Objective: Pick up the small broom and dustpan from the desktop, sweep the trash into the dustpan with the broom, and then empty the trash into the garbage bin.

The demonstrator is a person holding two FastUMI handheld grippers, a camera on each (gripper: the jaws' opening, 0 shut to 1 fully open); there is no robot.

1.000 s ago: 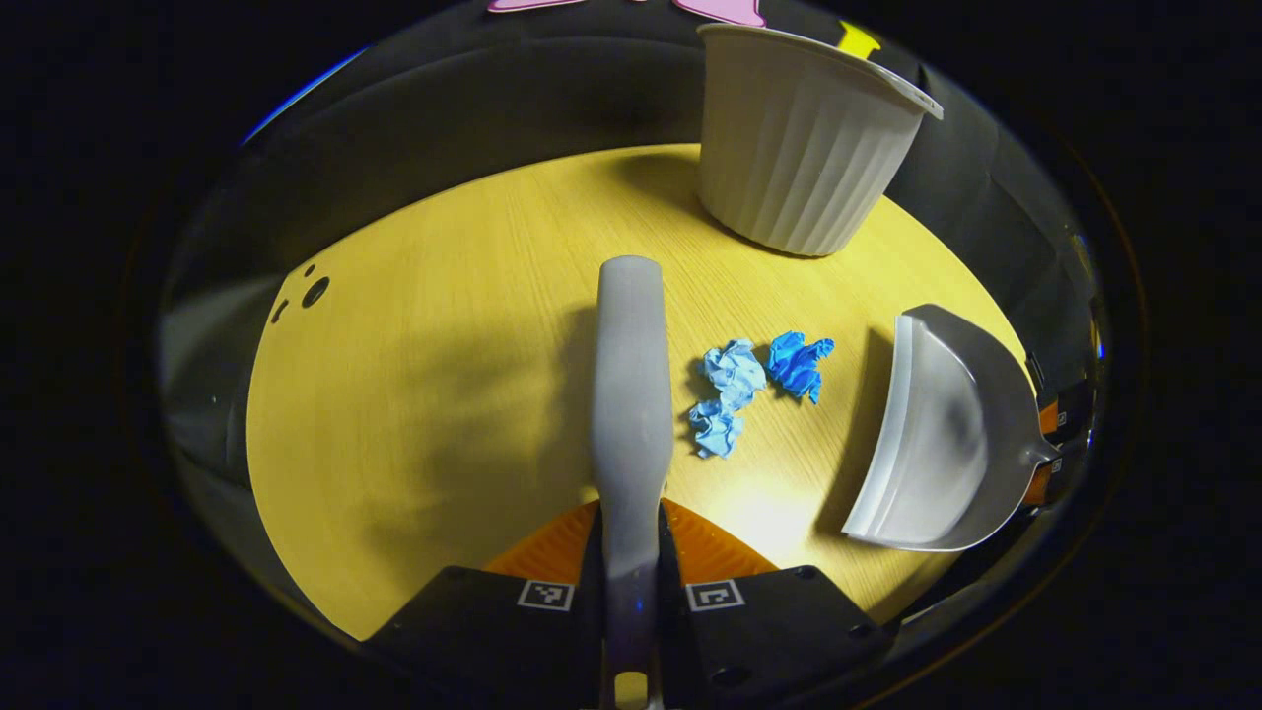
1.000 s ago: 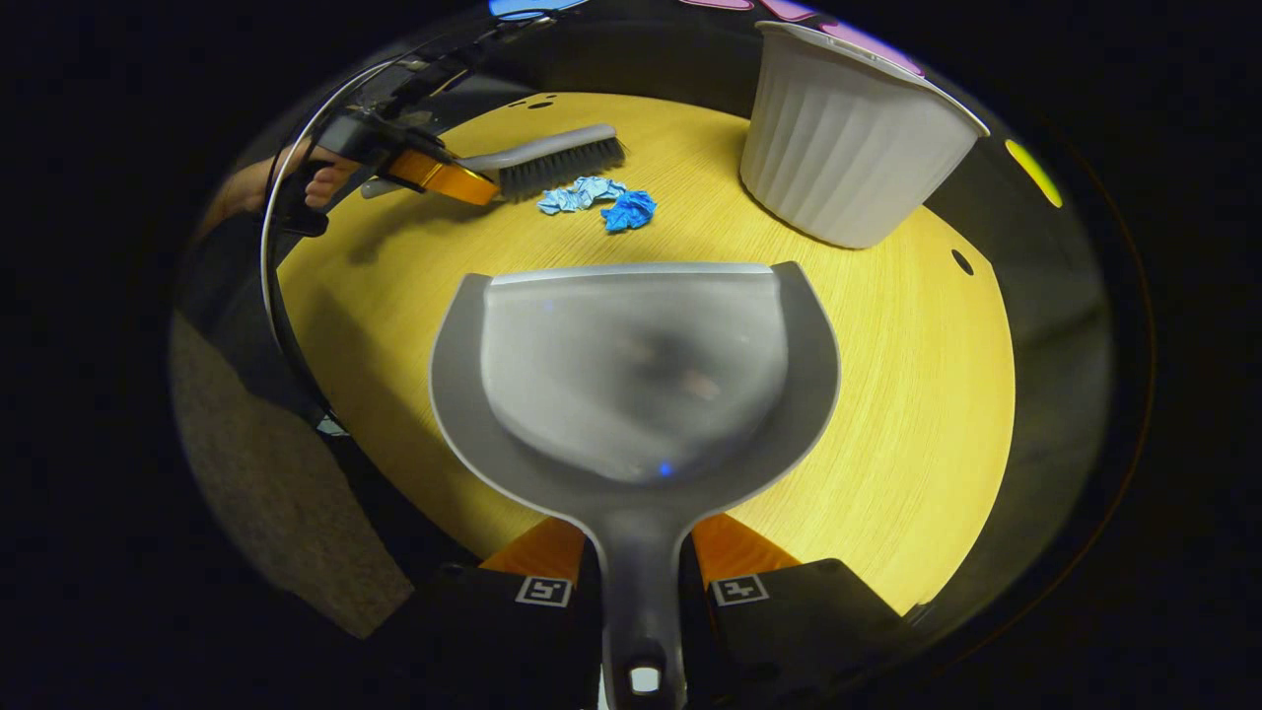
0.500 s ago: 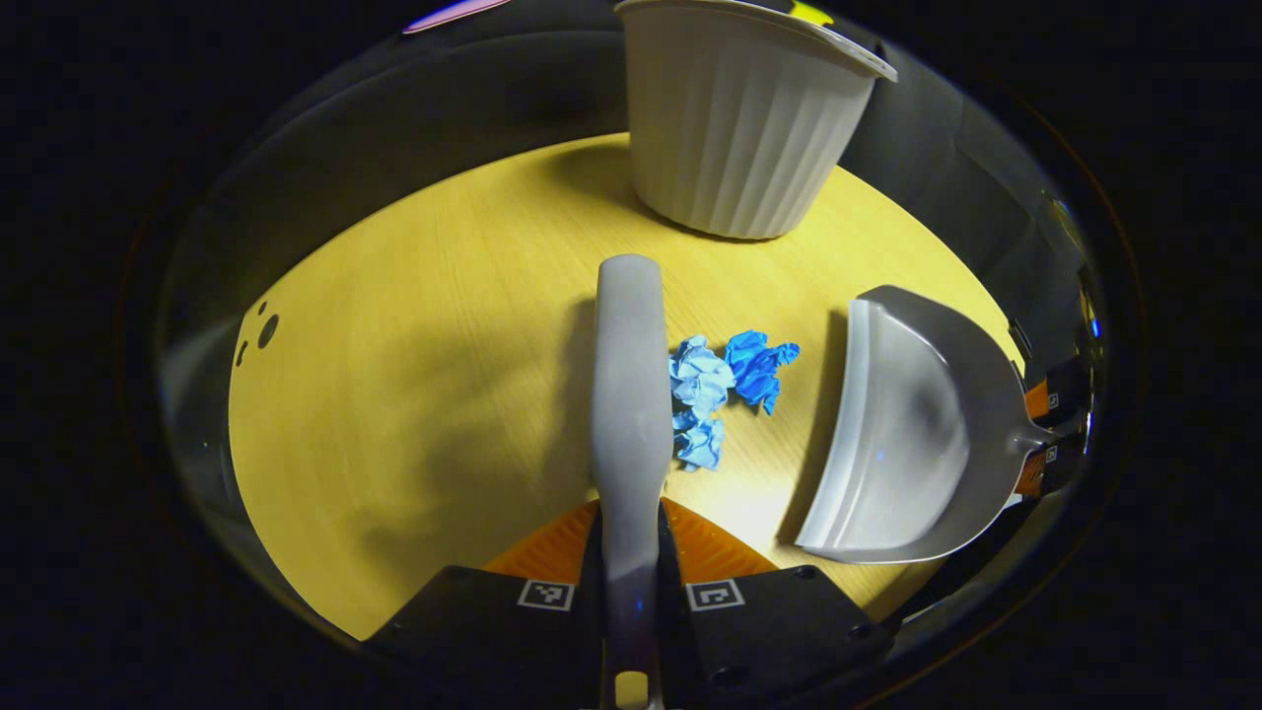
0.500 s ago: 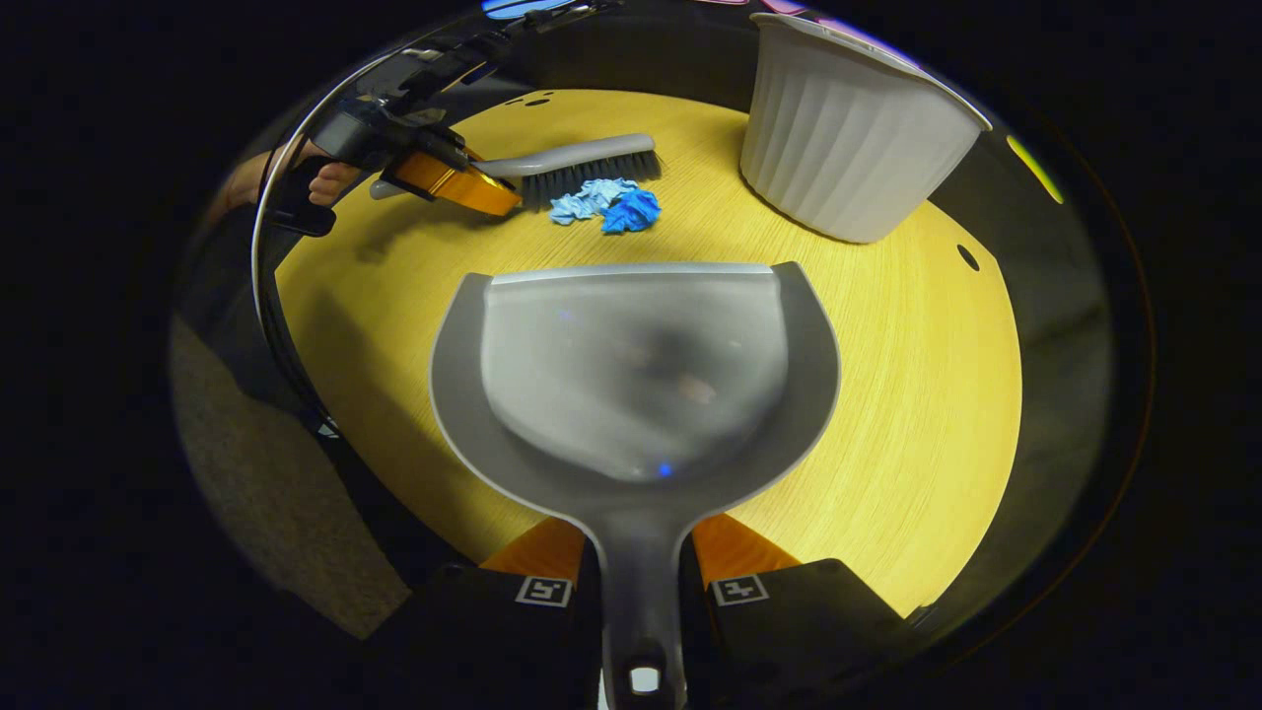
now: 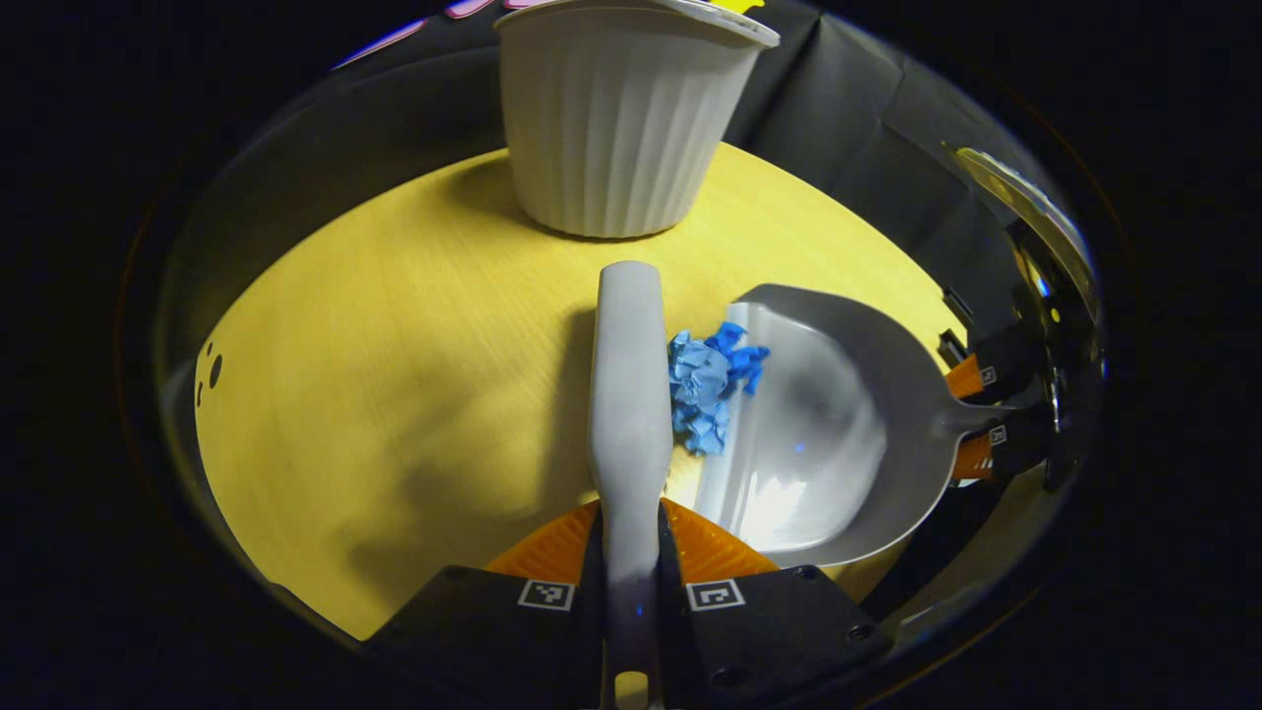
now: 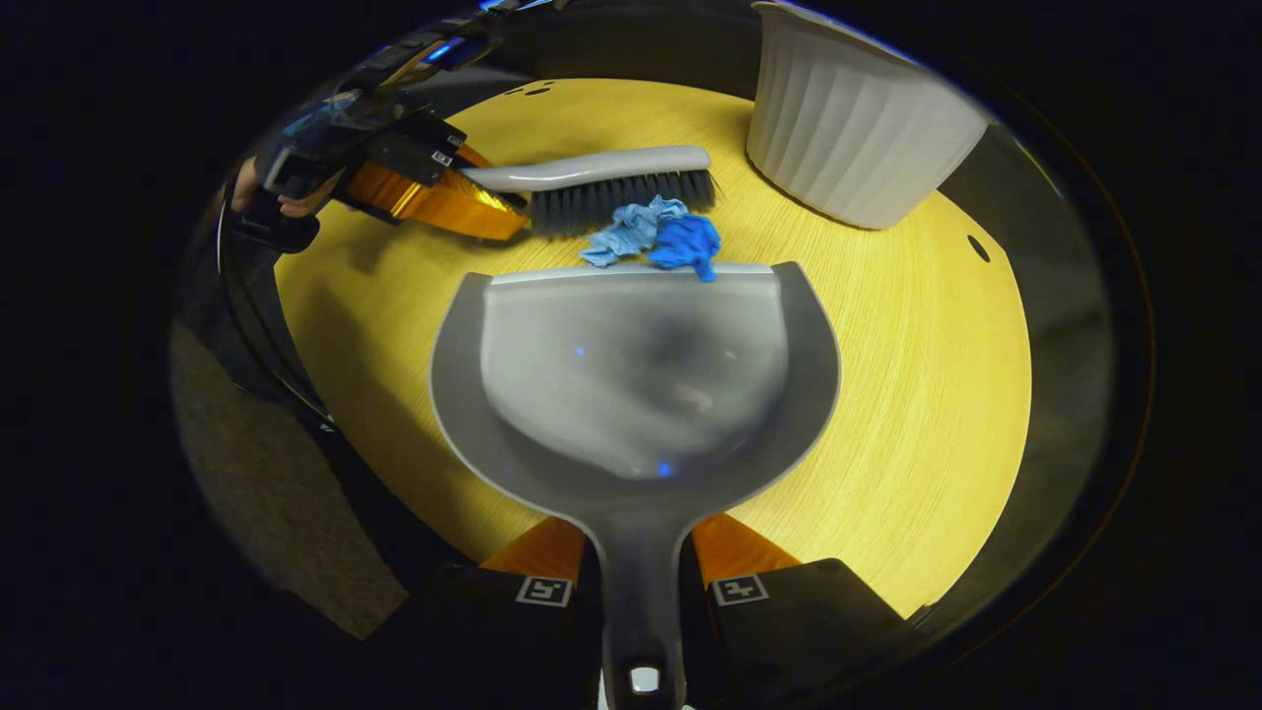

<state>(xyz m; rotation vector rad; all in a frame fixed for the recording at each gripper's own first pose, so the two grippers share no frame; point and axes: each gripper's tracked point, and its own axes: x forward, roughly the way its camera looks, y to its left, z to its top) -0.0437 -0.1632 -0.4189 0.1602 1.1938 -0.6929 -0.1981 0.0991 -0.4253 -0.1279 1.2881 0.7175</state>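
My left gripper is shut on the handle of the grey broom, which points ahead over the wooden table. Its dark bristles press against the crumpled blue paper scraps, seen as blue paper scraps in the right gripper view. My right gripper is shut on the handle of the grey dustpan. The dustpan lies flat with its front lip touching the scraps; the darker scrap rests on the lip. The left gripper holds the broom from the far left.
A white ribbed garbage bin stands upright at the back of the table, shown as the bin at the right gripper view's top right. A hand holds the left gripper. Small holes mark the tabletop's left edge.
The broom swept the blue scraps toward the dustpan, and the dustpan slid toward them. The scraps now bunch at the dustpan's lip, pinched between bristles and pan.
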